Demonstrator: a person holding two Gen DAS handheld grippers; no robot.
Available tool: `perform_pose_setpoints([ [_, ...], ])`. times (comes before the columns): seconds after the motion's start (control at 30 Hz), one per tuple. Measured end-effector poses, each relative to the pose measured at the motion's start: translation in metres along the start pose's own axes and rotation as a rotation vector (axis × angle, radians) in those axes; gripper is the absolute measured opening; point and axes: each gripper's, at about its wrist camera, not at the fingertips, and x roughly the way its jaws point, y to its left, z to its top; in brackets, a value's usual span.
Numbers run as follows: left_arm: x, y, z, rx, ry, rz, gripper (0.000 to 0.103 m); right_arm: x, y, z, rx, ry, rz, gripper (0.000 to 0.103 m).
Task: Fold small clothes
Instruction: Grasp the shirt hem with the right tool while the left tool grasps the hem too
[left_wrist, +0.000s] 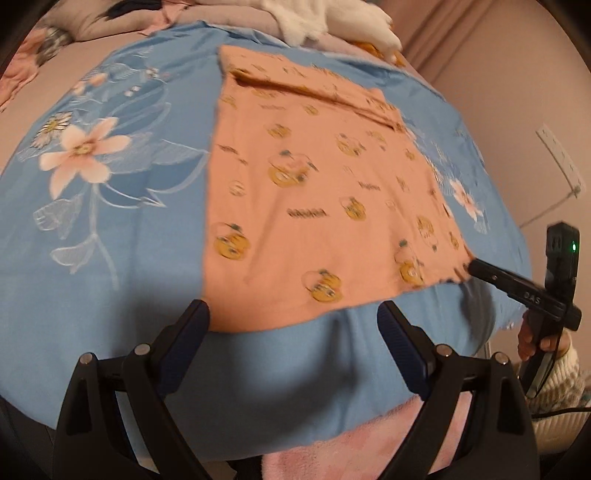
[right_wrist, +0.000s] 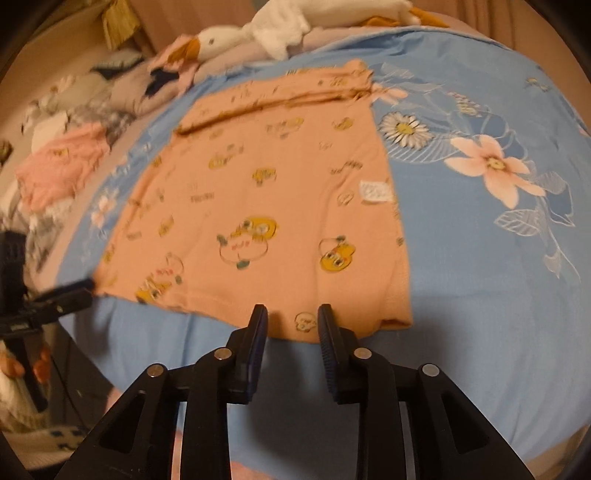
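A peach garment (left_wrist: 325, 177) printed with yellow ducks lies flat on a blue floral sheet (left_wrist: 110, 229), with a folded strip along its far edge. My left gripper (left_wrist: 293, 314) hovers open and wide over the garment's near edge, nothing between its fingers. In the left wrist view my right gripper (left_wrist: 473, 266) reaches in from the right, its tip at the garment's near right corner. From the right wrist view the garment (right_wrist: 266, 192) spreads ahead. My right gripper (right_wrist: 291, 317) stands partly open with the hem showing in the gap, its pads clear of the cloth. My left gripper (right_wrist: 83, 290) sits by the garment's near left corner.
A white plush goose (right_wrist: 236, 37) lies at the far edge of the bed. A pink garment (right_wrist: 62, 166) and other crumpled clothes sit at far left. A fuzzy pink blanket (left_wrist: 351, 450) shows under the sheet's near edge. A person's hand (left_wrist: 532, 339) grips the right tool.
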Motion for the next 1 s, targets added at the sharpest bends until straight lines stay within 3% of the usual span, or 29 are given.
perform_pose_setpoints([
  [0.03,-0.002,0.004,0.003,-0.018,-0.011,0.006,0.092,-0.002,-0.003,0.002,0.014,-0.009,0.0,0.044],
  [0.1,-0.003,0.013,0.009,-0.061,-0.027,0.004,0.092,-0.003,-0.012,0.005,0.058,-0.016,-0.016,0.048],
  [0.27,0.006,0.028,0.022,-0.131,-0.025,-0.01,0.092,-0.001,-0.042,0.012,0.181,-0.037,-0.031,0.048],
  [0.37,0.015,0.026,0.023,-0.139,-0.002,-0.067,0.091,0.009,-0.054,0.01,0.255,-0.006,0.014,0.048],
  [1.0,0.025,0.032,0.029,-0.145,0.025,-0.175,0.091,0.018,-0.08,0.015,0.333,0.035,0.183,0.048],
])
